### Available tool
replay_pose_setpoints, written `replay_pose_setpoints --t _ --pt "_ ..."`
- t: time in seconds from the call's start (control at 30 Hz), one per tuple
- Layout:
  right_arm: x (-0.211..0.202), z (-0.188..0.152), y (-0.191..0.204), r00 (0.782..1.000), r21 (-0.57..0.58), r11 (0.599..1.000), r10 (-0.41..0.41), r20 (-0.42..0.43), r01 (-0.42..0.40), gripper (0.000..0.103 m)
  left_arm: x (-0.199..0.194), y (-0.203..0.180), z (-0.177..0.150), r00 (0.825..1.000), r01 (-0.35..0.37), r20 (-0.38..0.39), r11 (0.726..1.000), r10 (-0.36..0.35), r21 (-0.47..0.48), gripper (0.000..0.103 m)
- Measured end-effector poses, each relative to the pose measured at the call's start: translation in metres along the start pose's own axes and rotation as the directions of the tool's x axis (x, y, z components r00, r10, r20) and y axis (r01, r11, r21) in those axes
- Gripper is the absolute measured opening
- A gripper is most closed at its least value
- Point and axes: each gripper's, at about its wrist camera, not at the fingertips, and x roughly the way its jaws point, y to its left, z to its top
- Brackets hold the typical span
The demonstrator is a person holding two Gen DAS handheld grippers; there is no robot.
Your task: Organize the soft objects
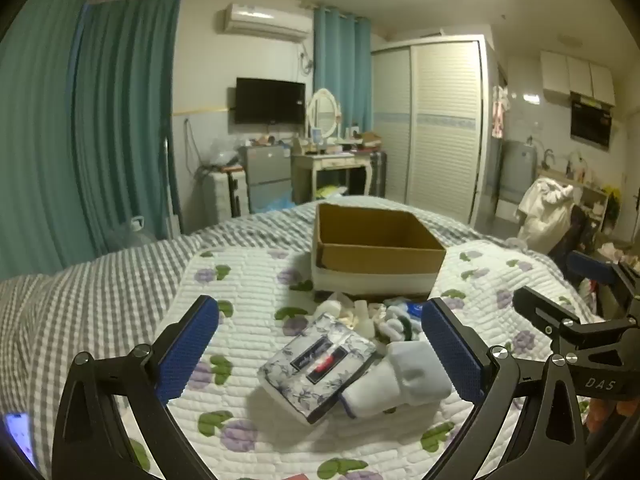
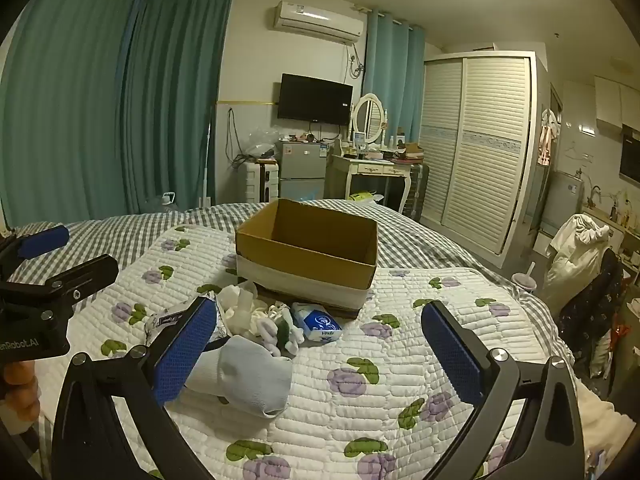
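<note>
In the left wrist view, my left gripper [image 1: 320,354] hangs above the quilt [image 1: 248,280] with its jaws wide apart and nothing between the pads, and the floral tissue pack [image 1: 320,368] lies directly under the gap, a little tilted. The pale blue sock [image 1: 404,380] touches the pack on the side of the right-hand finger, so I think I should lower straight down and close on the pack across its narrow side, otherwise the sock may be pinched together with it. The cardboard box [image 1: 376,248] stands farther ahead, open and, as far as I see, empty. The right gripper [image 1: 560,320] shows at the right edge. In the right wrist view, my right gripper [image 2: 320,354] is also spread open and holds nothing; the sock [image 2: 244,380] lies just beside its left-hand finger, the small pile of socks [image 2: 264,320] and blue tissue packet [image 2: 318,322] ahead, before the box [image 2: 308,256]. The tool is level, pointing forward.
</note>
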Motion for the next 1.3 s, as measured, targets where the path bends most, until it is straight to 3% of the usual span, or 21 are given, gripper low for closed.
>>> replay_pose_setpoints --t 1.3 --pt "0.0063 -0.0048 -0.0011 1.000 0.013 1.000 0.011 -0.013 -0.010 0.103 0.0017 -0.0002 -0.0020 1.000 -0.003 -0.016 1.000 0.003 -0.012 0.103"
